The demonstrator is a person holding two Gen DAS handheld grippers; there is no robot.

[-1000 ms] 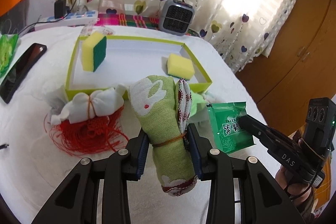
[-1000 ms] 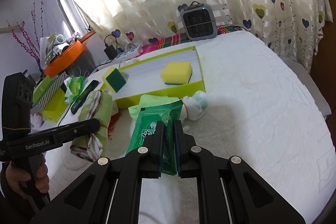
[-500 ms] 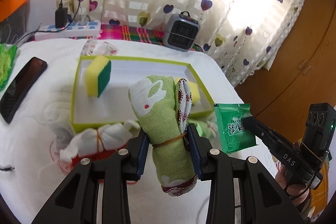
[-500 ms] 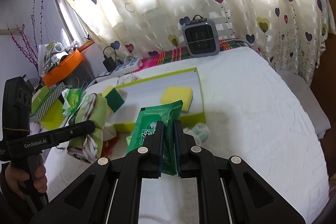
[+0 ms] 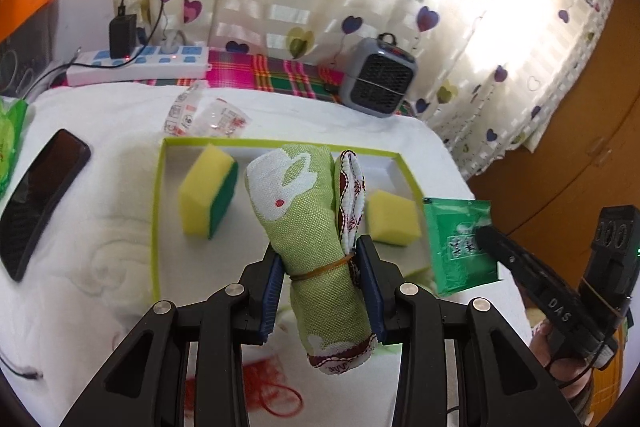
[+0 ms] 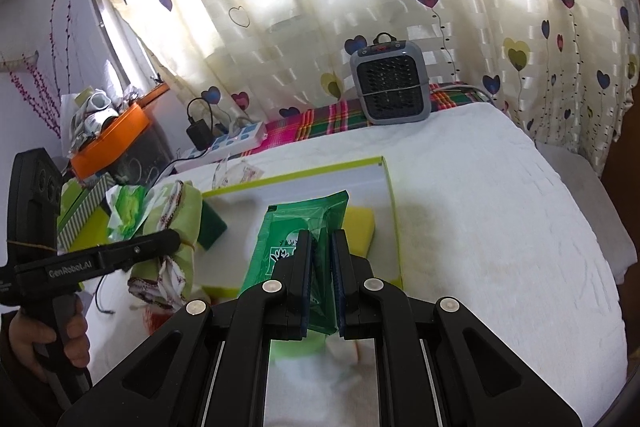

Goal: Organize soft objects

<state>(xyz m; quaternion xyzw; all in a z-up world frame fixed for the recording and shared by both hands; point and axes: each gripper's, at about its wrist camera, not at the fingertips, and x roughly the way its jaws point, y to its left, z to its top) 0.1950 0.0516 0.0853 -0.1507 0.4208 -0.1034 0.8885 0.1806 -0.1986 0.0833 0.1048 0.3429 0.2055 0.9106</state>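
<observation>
Left tool is clamped round a rolled green cloth bundle with a white rabbit print, its pads pressing the roll near the rubber band at its middle. Right tool is pinched almost closed on a flat green sachet, gripped near its lower edge.

Largest of the task's things is the shallow lime-rimmed box lying on the white bed cover. It already holds a yellow-and-green scouring sponge standing on edge at the left, and a plain yellow sponge at the right. So the sorting looks partly done: two pieces are in, two are in the air above or just short of the box. A red tassel lies on the cover near the camera, still outside.

The bundle's long axis runs along the tool's line, its rounded rabbit end pointing away toward the box, the trimmed end toward the camera. The sachet likewise stretches lengthwise away from its tool, far edge over the plain sponge.
</observation>
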